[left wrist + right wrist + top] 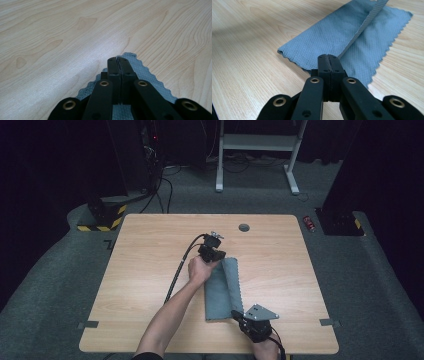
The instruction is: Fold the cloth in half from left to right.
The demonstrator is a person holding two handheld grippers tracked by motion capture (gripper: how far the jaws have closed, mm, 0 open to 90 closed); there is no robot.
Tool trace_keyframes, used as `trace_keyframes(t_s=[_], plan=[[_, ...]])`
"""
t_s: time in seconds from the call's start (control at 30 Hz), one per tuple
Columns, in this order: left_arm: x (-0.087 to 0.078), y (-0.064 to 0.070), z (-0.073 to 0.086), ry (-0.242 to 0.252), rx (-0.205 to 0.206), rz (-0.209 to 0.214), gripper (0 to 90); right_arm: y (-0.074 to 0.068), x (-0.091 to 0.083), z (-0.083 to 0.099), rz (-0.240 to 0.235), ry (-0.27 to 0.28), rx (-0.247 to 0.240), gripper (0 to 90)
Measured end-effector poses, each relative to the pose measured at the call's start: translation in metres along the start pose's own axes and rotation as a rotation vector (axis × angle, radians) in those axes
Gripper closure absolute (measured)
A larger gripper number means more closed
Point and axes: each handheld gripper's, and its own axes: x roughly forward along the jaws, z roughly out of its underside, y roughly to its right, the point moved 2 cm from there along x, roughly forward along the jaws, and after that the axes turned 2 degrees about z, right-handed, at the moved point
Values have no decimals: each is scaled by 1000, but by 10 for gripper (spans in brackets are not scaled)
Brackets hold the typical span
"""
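A grey cloth (220,292) with zigzag edges lies lengthwise on the wooden table (145,250), with its right part folded over the left. My left gripper (219,259) is at the cloth's far end. In the left gripper view, the left gripper (117,59) has its jaws pressed together on the cloth (146,73). At the near end, my right gripper (235,313) pinches the folded edge. In the right gripper view, the right gripper (328,56) is shut where a raised fold of the cloth (332,35) runs into its jaws.
A round cable hole (244,227) sits near the table's far edge. Tape marks (88,324) lie at the near corners. On the floor beyond are a white desk frame (260,142), a red can (310,223) and a yellow-black striped base (102,222).
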Motion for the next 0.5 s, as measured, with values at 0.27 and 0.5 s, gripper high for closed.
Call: trace_keyframes(t_s=[0.27, 0.5], plan=[[9, 5, -3, 0, -2, 4, 892, 6, -4, 3, 18, -12, 15, 900], [17, 15, -7, -7, 22, 5, 891, 10, -6, 9, 30, -38, 27, 900]])
